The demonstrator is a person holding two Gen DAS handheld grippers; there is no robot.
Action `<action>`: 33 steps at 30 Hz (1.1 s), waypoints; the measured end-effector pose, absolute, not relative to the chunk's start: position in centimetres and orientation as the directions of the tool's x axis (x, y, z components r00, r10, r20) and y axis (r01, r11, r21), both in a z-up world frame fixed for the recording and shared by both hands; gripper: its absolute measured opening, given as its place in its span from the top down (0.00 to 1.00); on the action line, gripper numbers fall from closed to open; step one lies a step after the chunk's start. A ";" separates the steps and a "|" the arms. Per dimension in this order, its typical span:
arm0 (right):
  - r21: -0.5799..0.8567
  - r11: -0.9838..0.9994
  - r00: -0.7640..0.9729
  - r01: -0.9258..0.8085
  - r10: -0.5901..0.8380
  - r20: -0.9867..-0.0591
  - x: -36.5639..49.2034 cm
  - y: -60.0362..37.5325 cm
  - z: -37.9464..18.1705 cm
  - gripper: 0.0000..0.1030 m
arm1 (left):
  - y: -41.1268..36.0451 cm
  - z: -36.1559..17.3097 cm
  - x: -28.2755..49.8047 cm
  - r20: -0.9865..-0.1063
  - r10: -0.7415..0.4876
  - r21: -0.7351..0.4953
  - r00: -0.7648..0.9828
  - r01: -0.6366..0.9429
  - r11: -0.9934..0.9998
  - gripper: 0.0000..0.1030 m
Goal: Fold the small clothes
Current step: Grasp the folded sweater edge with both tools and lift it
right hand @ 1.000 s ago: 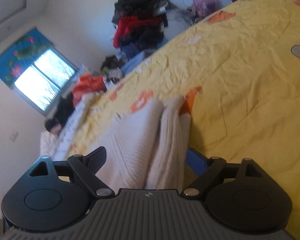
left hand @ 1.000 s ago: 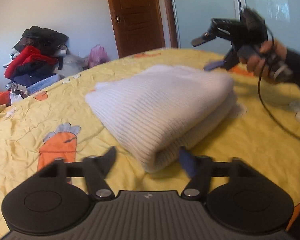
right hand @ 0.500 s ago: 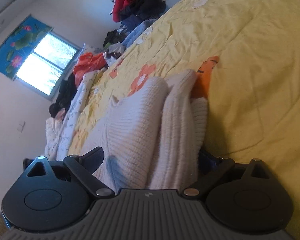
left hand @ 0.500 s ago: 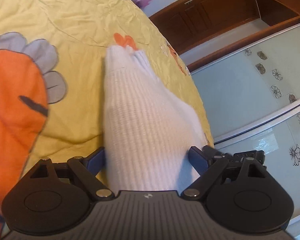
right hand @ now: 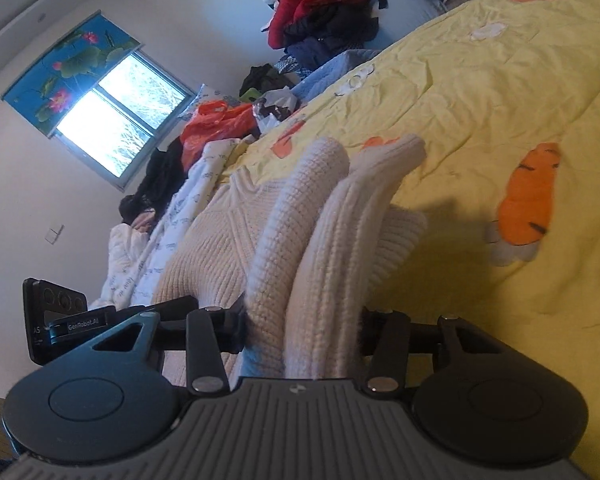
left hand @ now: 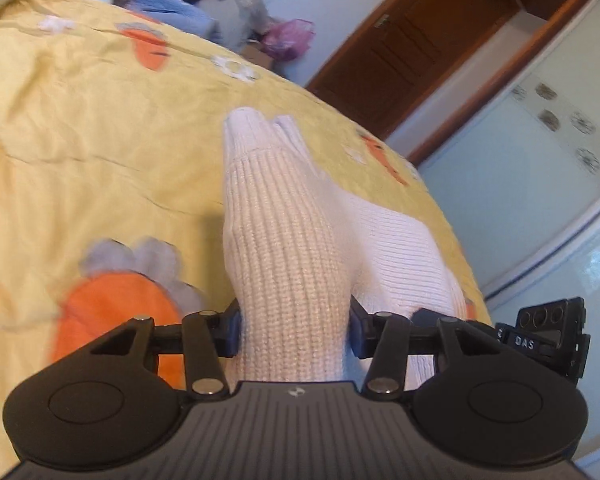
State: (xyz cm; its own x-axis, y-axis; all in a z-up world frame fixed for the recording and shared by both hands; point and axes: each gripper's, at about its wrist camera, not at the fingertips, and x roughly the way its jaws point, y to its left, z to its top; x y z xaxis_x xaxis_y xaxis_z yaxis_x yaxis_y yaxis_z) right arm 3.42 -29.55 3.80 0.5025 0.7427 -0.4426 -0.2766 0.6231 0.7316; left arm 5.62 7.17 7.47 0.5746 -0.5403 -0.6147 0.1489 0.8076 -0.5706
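Clamping a folded cream knit sweater [left hand: 284, 248] from opposite ends, the two hand-held grippers squeeze its stacked layers above a yellow bedspread [left hand: 80, 128] printed with orange carrots. The left hand-held gripper [left hand: 294, 330] has just been closing, and its dark pads now press into the ribbed fold, which bulges out straight ahead of the fingers and narrows toward the far end. The right hand-held gripper [right hand: 302, 330] has likewise just been closing; its fingers pinch the sweater's [right hand: 300, 240] bunched edges, which stand upright between them and run away toward the bedspread [right hand: 480, 120]. Part of the opposite tool shows at the frame edge in each wrist view. A heap of clothes [right hand: 324, 8] lies beyond the bed, beside a window [right hand: 116, 120] with a lotus-print blind. A wooden door [left hand: 412, 52] stands behind the bed in the left view.
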 end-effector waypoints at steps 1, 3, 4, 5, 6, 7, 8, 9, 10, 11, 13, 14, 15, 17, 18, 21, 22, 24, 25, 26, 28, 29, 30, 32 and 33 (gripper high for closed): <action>0.747 0.606 0.488 -0.275 0.757 -0.435 4.2 -28.5 3.5 0.53 | 8.2 7.2 6.2 -0.635 -0.519 -0.559 0.572 0.122 0.820 0.51; 0.766 0.593 0.461 -0.248 0.768 -0.445 5.7 -26.4 2.5 0.53 | 9.6 5.6 7.2 -0.675 -0.487 -0.543 0.554 0.073 0.836 0.47; 0.760 0.604 0.454 -0.240 0.762 -0.462 6.3 -25.6 1.8 0.53 | 10.1 4.3 7.7 -0.696 -0.476 -0.535 0.538 0.055 0.843 0.36; 0.743 0.630 0.463 -0.224 0.740 -0.488 6.8 -24.9 1.1 0.44 | 10.8 3.1 7.7 -0.691 -0.481 -0.551 0.540 0.038 0.834 0.19; 0.737 0.645 0.467 -0.202 0.725 -0.507 7.2 -24.7 0.3 0.39 | 11.7 2.3 7.4 -0.673 -0.492 -0.579 0.553 0.020 0.815 0.13; 0.751 0.636 0.459 -0.178 0.729 -0.508 7.5 -24.9 -0.4 0.28 | 12.3 1.9 6.9 -0.640 -0.524 -0.622 0.562 0.023 0.783 0.12; 0.774 0.614 0.459 -0.156 0.739 -0.493 7.4 -25.4 -0.7 0.28 | 12.8 1.8 6.4 -0.625 -0.546 -0.650 0.559 0.014 0.759 0.12; 0.783 0.605 0.466 -0.145 0.740 -0.485 6.8 -25.9 -0.7 0.27 | 13.3 1.9 5.6 -0.610 -0.563 -0.673 0.557 0.011 0.739 0.11; 0.777 0.610 0.472 -0.155 0.737 -0.484 6.0 -26.3 -0.2 0.20 | 13.5 1.9 4.6 -0.596 -0.577 -0.686 0.559 0.019 0.727 0.09; 0.770 0.613 0.476 -0.179 0.738 -0.478 4.9 -26.8 0.4 0.10 | 13.5 2.0 3.6 -0.588 -0.585 -0.689 0.559 0.032 0.724 0.07; 0.768 0.599 0.493 -0.226 0.750 -0.440 2.7 -28.1 1.3 0.00 | 13.3 2.0 1.5 -0.594 -0.561 -0.667 0.576 0.037 0.744 0.07; 0.773 0.589 0.498 -0.235 0.756 -0.425 1.7 -28.6 1.4 0.01 | 13.1 2.2 0.6 -0.600 -0.547 -0.655 0.584 0.035 0.755 0.07; 0.780 0.579 0.485 -0.235 0.766 -0.422 0.9 -29.0 1.3 0.01 | 13.1 2.3 -0.1 -0.598 -0.548 -0.656 0.584 0.036 0.754 0.07; 0.780 0.590 0.448 -0.209 0.767 -0.459 0.0 -28.9 0.8 0.03 | 12.5 2.4 -1.0 -0.594 -0.577 -0.673 0.561 0.047 0.739 0.07; 0.775 0.598 0.434 -0.207 0.766 -0.475 -0.3 -28.6 0.4 0.03 | 11.9 2.4 -1.3 -0.611 -0.576 -0.659 0.543 0.054 0.750 0.07; 0.781 0.583 0.417 -0.225 0.782 -0.464 -1.1 -27.3 -0.3 0.02 | 9.4 3.0 -2.5 -0.668 -0.503 -0.529 0.549 0.124 0.839 0.07; 0.780 0.582 0.409 -0.231 0.785 -0.465 -1.1 -26.7 -0.3 0.03 | 9.0 3.0 -2.6 -0.678 -0.485 -0.505 0.552 0.129 0.853 0.07; 0.754 0.606 0.399 -0.254 0.775 -0.489 -1.3 -25.1 0.0 0.03 | 8.9 3.0 -2.7 -0.682 -0.473 -0.499 0.558 0.118 0.858 0.06; 0.729 0.627 0.404 -0.274 0.763 -0.505 -1.4 -24.4 0.2 0.03 | 8.9 3.0 -2.7 -0.683 -0.471 -0.499 0.558 0.114 0.859 0.06; 0.704 0.648 0.407 -0.290 0.750 -0.522 -1.5 -23.9 0.4 0.04 | 8.9 3.0 -2.7 -0.684 -0.470 -0.500 0.557 0.111 0.859 0.06; 0.669 0.679 0.405 -0.302 0.727 -0.555 -1.5 -23.2 0.8 0.06 | 8.9 3.0 -2.8 -0.685 -0.467 -0.496 0.559 0.112 0.861 0.06; 0.656 0.689 0.405 -0.307 0.719 -0.565 -1.6 -23.1 1.0 0.11 | 8.8 3.0 -2.8 -0.686 -0.464 -0.492 0.560 0.112 0.863 0.06; 0.638 0.705 0.413 -0.309 0.704 -0.578 -1.6 -23.1 1.1 0.15 | 8.7 2.9 -2.8 -0.688 -0.460 -0.488 0.561 0.112 0.866 0.06; 0.588 0.743 0.424 -0.320 0.667 -0.612 -2.0 -23.0 1.3 0.27 | 8.5 3.0 -2.9 -0.694 -0.451 -0.475 0.561 0.113 0.872 0.08; 0.564 0.755 0.430 -0.335 0.655 -0.622 -2.3 -22.9 1.4 0.29 | 8.3 3.0 -2.6 -0.696 -0.448 -0.471 0.562 0.115 0.875 0.12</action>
State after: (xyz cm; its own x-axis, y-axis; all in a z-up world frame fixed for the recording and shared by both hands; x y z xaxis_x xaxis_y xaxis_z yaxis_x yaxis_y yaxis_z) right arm -2.30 -22.89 1.38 0.4295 0.6552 -0.6215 -0.3348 0.7547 0.5642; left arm -2.63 8.26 3.00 0.5619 -0.4478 -0.6955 0.1147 0.8749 -0.4705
